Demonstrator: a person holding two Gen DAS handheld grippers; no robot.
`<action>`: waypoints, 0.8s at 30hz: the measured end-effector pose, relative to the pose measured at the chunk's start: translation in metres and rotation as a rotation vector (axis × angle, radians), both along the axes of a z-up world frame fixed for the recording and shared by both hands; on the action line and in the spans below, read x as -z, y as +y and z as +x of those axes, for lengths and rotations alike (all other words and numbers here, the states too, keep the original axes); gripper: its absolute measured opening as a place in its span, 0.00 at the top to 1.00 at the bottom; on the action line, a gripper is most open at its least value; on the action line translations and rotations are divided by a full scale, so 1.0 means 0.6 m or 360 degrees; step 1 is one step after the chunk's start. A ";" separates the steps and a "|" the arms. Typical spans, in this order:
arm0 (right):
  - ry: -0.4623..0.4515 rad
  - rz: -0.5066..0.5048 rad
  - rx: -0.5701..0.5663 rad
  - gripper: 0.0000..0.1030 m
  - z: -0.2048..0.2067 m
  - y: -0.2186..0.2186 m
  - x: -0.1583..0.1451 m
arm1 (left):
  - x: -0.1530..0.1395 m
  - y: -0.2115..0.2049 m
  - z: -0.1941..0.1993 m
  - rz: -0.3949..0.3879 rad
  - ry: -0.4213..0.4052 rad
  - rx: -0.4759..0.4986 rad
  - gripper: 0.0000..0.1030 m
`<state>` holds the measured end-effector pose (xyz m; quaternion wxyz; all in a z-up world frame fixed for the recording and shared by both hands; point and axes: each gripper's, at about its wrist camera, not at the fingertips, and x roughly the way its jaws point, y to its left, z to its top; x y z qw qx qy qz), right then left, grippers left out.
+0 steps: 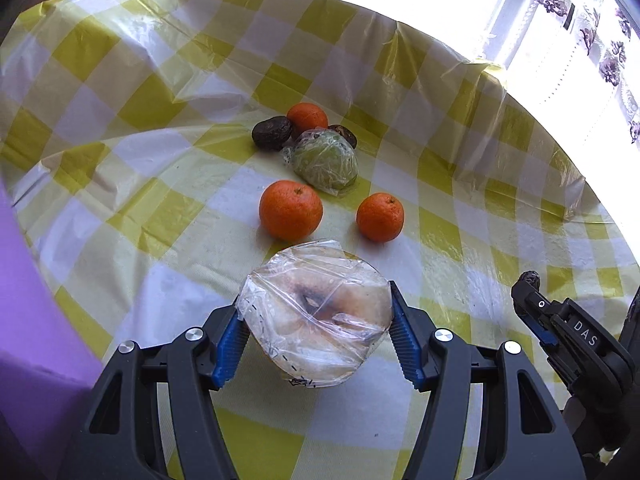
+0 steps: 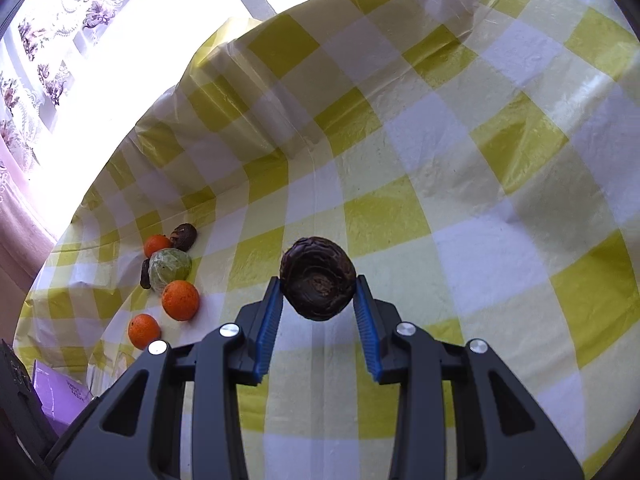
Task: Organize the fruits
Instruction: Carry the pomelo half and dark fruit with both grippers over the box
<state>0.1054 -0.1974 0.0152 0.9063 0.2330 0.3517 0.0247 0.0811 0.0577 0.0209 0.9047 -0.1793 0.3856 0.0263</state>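
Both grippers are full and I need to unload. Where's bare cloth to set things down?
Free: the wide checked cloth ahead and right of the right gripper, and the cloth left of the near orange. Crowded: the cluster around the wrapped green fruit.

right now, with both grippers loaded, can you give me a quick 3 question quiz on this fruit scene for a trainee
1. True or false: the left gripper is shut on the plastic-wrapped pale fruit.
2. How many oranges lie on the checked tablecloth? A) two B) three C) five
3. Fill in: the right gripper holds a dark wrinkled ____.

Key
1. True; its jaws press both sides of the wrap.
2. B: the near-left orange, the near-right orange and the far orange behind the wrapped green fruit.
3. Fruit: the dark wrinkled fruit.
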 end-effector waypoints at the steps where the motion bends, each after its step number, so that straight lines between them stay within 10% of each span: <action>1: -0.0025 -0.0011 -0.0010 0.64 -0.018 0.008 -0.004 | 0.000 0.000 -0.015 0.0002 -0.0013 0.0005 0.42; 24: -0.0095 -0.0077 -0.0285 0.64 -0.266 0.087 -0.014 | -0.011 -0.012 -0.235 0.0145 -0.0171 0.0173 0.41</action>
